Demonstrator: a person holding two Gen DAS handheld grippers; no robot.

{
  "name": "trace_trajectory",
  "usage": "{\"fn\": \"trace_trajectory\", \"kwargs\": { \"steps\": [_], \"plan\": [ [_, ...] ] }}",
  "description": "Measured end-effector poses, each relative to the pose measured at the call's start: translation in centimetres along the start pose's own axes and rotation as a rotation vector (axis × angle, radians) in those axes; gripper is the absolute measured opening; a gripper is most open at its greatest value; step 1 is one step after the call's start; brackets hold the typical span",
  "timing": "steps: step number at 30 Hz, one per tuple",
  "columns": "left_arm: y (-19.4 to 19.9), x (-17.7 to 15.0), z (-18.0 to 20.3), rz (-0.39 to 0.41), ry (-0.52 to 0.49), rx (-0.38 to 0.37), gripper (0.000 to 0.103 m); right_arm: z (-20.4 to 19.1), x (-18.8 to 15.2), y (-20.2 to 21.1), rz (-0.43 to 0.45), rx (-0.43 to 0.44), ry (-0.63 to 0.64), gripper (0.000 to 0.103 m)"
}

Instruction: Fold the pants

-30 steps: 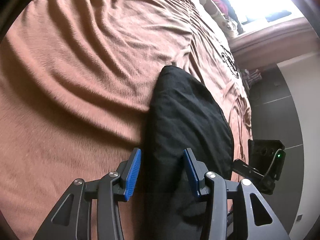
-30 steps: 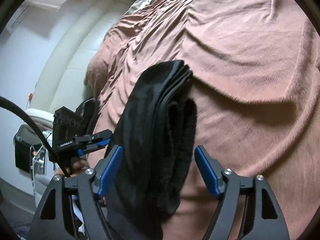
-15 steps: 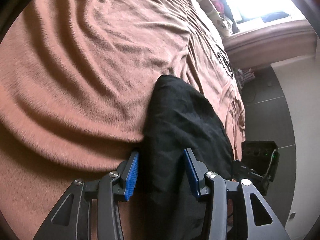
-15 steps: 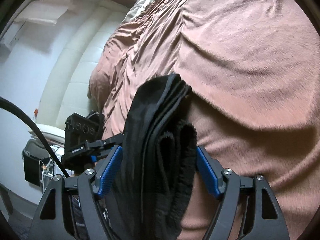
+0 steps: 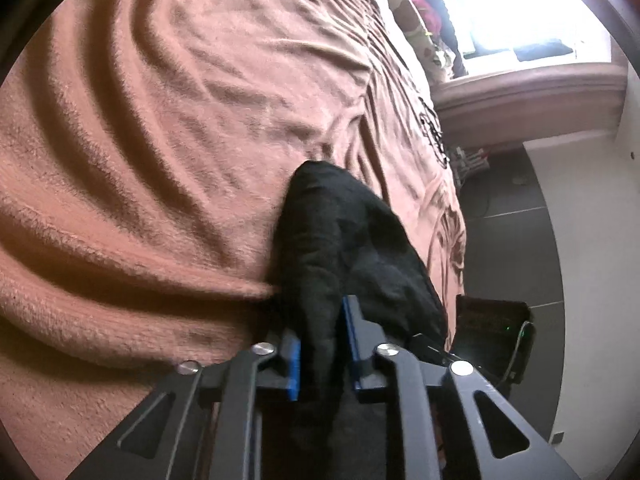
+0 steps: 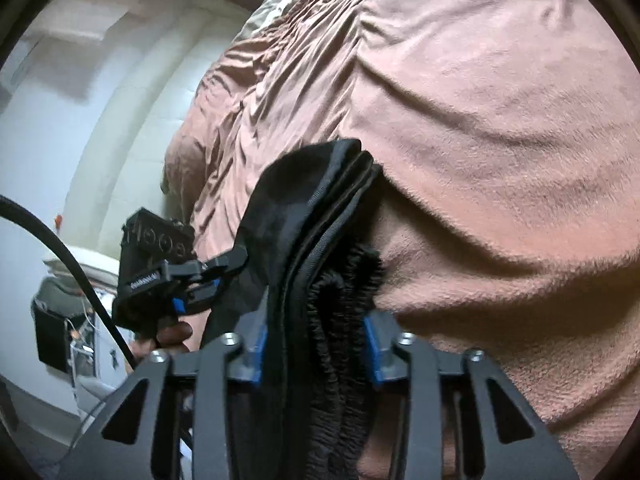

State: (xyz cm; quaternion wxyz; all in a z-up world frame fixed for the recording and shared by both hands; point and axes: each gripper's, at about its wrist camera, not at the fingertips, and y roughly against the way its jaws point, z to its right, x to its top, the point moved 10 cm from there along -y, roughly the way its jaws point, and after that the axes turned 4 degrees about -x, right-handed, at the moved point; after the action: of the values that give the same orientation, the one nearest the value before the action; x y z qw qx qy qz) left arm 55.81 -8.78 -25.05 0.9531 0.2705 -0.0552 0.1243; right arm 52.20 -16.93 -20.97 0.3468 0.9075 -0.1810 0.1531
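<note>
Folded black pants [image 5: 344, 232] lie on a brown blanket [image 5: 180, 140] near the bed's edge. My left gripper [image 5: 322, 356] is closing, and its blue pads pinch one end of the bundle. In the right wrist view the pants [image 6: 296, 208] show stacked layers and a ruffled waistband. My right gripper [image 6: 316, 350] is closing too, its pads pressed on that thick end. The left gripper [image 6: 176, 280] and the hand [image 6: 168, 336] holding it appear at the pants' far side. The right gripper's body [image 5: 492, 336] shows beyond the pants in the left wrist view.
The wrinkled blanket [image 6: 480, 120] covers the whole bed. A bright window [image 5: 500, 8] and patterned cushions [image 5: 420, 32] sit at the far end. Dark floor [image 5: 508, 240] and a white wall [image 5: 592, 280] lie beside the bed. A black cable [image 6: 60, 248] crosses the right view.
Both grippers' jaws have narrowed from wide apart to pinching the black pants. The left gripper slid forward and lower along the bundle. The right gripper stayed in place.
</note>
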Motion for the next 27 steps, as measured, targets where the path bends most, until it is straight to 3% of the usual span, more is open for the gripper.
{"fn": "trace_trajectory", "kwargs": {
  "steps": [10,27],
  "plan": [
    [3.1,-0.6,4.8,0.064,-0.103,-0.039,0.015,-3.0,-0.4,3.1,0.092,0.013,0.102,0.026],
    [6.7,-4.5,10.8,0.099,-0.230,-0.138,0.015,-9.7,-5.0,9.0,0.224,-0.090,0.274,0.023]
  ]
}}
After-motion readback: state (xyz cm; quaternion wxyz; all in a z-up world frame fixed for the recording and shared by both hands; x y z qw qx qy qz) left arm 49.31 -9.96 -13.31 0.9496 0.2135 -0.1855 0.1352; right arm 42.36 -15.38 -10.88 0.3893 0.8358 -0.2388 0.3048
